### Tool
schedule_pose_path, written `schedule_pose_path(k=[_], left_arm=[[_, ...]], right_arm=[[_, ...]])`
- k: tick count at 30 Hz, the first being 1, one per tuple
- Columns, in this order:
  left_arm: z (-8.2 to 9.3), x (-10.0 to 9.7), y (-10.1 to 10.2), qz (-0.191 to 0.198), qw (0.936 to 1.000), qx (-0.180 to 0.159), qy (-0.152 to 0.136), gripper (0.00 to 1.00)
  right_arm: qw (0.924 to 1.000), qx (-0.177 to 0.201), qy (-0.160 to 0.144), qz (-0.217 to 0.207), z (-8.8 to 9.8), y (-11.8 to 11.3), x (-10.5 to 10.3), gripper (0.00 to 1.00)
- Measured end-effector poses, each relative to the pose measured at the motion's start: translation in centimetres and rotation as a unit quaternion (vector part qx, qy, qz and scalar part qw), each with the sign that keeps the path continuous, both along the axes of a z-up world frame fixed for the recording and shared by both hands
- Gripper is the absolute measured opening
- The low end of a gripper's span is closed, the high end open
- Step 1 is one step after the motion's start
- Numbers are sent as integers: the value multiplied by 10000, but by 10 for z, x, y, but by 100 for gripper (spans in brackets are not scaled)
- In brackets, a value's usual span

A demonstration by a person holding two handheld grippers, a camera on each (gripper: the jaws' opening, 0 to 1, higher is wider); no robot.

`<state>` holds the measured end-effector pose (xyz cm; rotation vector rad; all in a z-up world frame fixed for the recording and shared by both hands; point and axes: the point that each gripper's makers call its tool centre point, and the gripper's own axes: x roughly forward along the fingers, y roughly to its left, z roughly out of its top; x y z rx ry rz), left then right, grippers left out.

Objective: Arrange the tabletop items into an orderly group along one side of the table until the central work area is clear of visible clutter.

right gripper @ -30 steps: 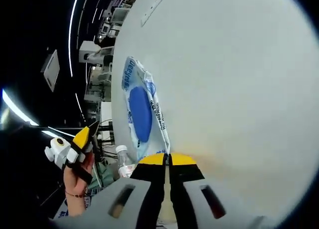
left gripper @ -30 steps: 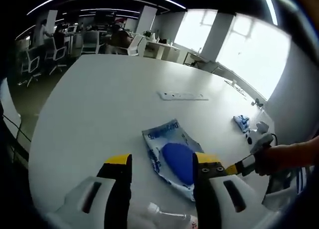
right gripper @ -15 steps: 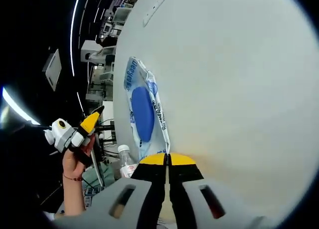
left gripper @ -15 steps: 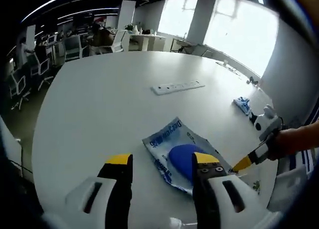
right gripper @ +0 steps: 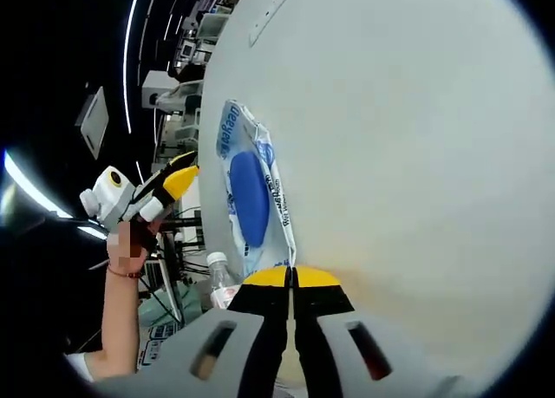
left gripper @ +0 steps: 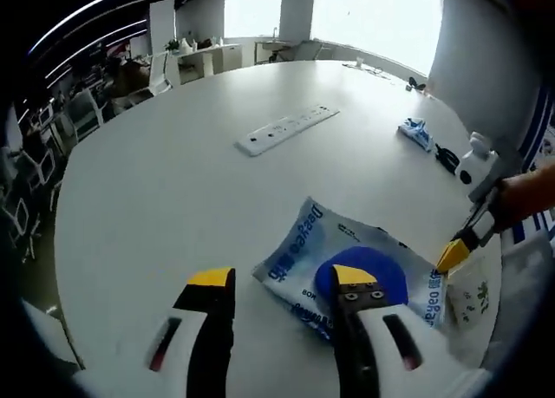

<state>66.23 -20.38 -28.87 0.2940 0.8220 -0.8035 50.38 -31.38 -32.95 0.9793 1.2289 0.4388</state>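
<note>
Left gripper view: the left gripper [left gripper: 282,281] hovers with jaws apart over the blue pouch [left gripper: 355,272] mid-table; the right gripper [right gripper: 293,278], clamped, pins its corner. Next, I'd guess: drag it toward the edge.

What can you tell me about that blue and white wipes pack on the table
The wipes pack is a soft, crinkled plastic pouch, pale blue-white with blue lettering and a round dark blue patch in its middle. It lies flat on the white table. The right gripper, jaws together, pinches its corner; the left gripper hovers open over its near edge.
</note>
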Motion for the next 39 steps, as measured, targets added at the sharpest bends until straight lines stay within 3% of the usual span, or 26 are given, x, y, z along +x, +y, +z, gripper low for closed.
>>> schedule_pose_path(k=[6, 14, 24, 28, 39], left_arm=[[-10, 3, -6, -274, 9995, 131, 99, 43], [-12, 4, -8, -302, 9995, 68, 109, 44], [-16, 4, -9, -343, 9993, 66, 118, 44], [-17, 4, -8, -332, 9994, 55, 121, 44], [-16, 4, -8, -362, 9993, 46, 65, 45]], right_arm=[[10000, 4, 13, -30, -1, -1, 0, 0], [9989, 282, 191, -312, -6, 0, -1, 0], [9981, 425, 293, -334, -7, 2, -1, 2], [9978, 501, 325, -278, -6, 5, -4, 8], [9957, 698, 523, -317, -9, 9, -10, 7]])
